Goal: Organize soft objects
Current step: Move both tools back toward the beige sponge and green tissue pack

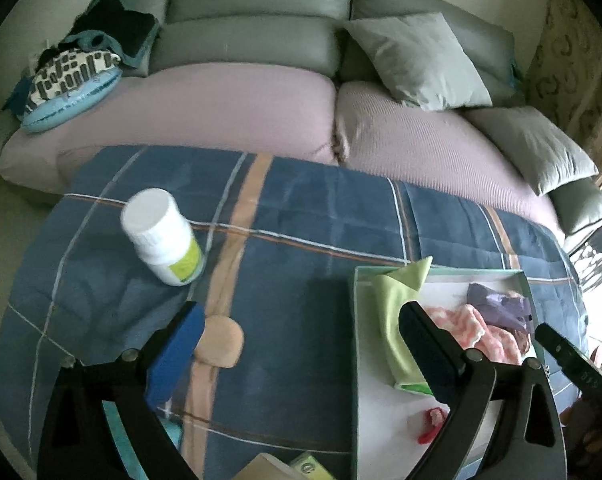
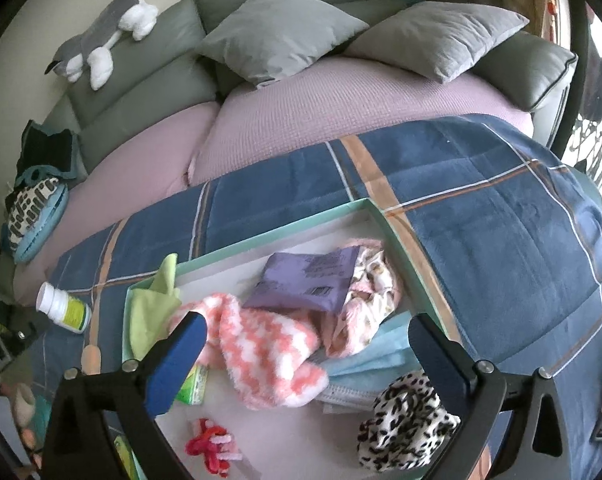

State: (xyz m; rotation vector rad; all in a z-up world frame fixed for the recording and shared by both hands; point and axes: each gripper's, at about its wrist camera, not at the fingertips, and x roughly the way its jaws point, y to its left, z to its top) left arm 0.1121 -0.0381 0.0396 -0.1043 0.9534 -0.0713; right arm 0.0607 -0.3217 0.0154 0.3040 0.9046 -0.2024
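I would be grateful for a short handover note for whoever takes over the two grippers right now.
Left gripper: open, nothing between its fingers, over the plaid blanket.
Right gripper: open and empty, above the box.
Already in the box: pink-and-white fuzzy sock, purple packet, floral cloth, blue face masks, leopard-print scrunchie, red hair tie. The green cloth hangs over the box's left wall.
Outside the box: round beige sponge and a white pill bottle, both on the blanket.
Left to do: probably box the sponge and tuck the green cloth in.
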